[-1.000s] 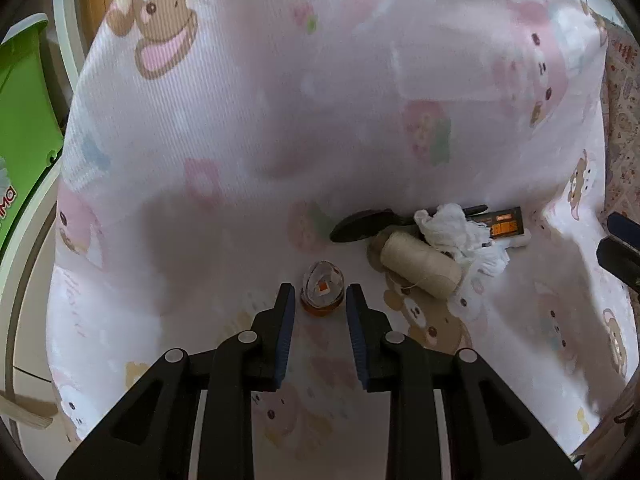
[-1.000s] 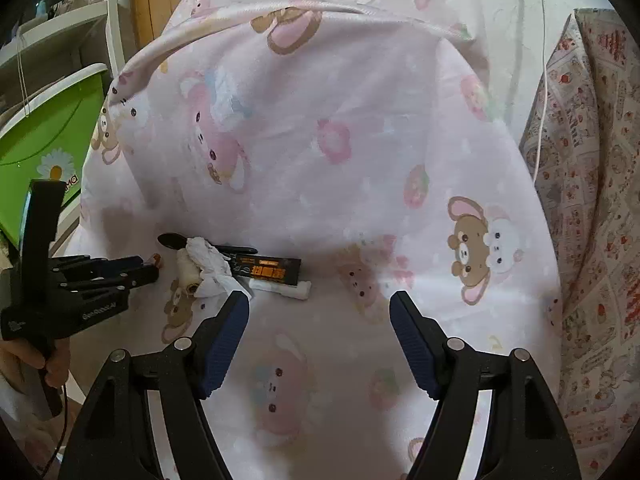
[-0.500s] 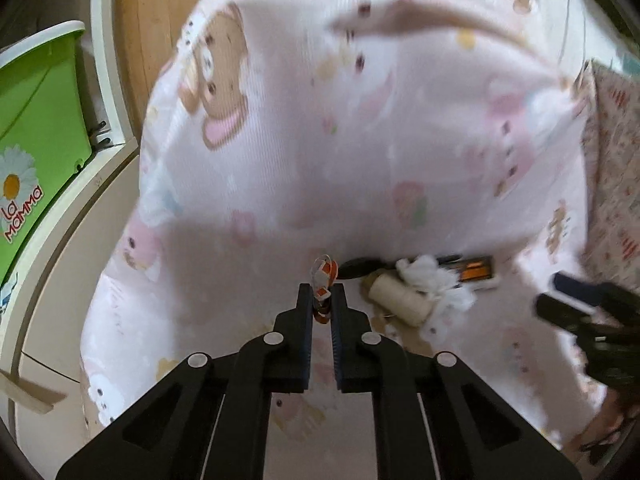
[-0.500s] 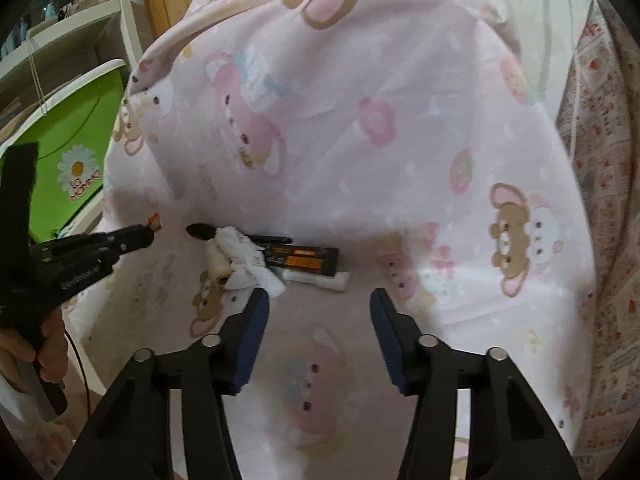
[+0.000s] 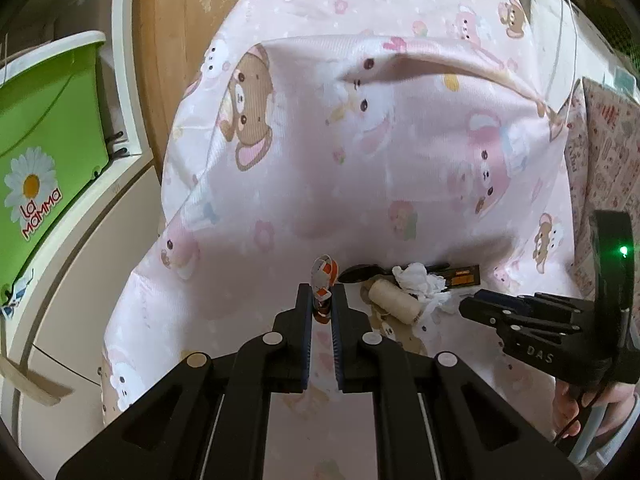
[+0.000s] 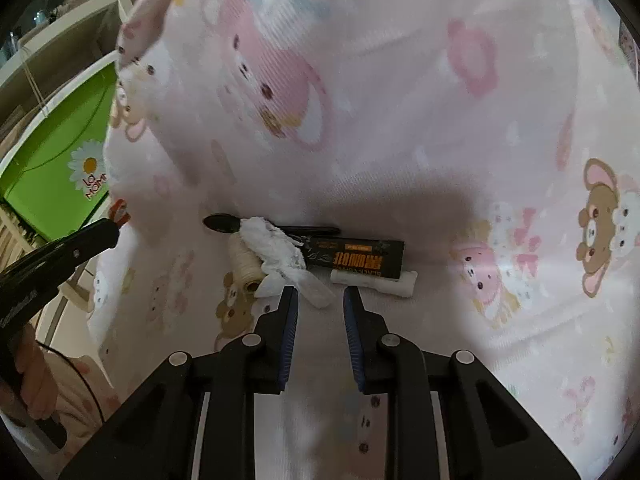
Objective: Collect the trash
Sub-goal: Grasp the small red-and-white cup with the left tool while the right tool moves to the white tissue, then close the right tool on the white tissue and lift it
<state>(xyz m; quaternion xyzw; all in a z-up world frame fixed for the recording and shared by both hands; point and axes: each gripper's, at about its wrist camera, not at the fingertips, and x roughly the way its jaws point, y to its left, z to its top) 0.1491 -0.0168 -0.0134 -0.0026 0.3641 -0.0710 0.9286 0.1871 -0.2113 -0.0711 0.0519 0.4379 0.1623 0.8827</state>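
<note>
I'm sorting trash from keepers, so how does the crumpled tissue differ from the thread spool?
The tissue is white, crumpled and shapeless; the spool is cream, a neat cylinder lying on its side. The tissue drapes partly over the spool. The tissue tip lies just ahead of the right gripper; the spool sits further left. Both rest on the pink sheet.

Left tongs [image 5: 320, 300] pinch orange-white wrapper [image 5: 324, 276]; spool [image 5: 394, 300], tissue [image 5: 420, 282] just right on pink sheet [image 5: 360, 160].
</note>
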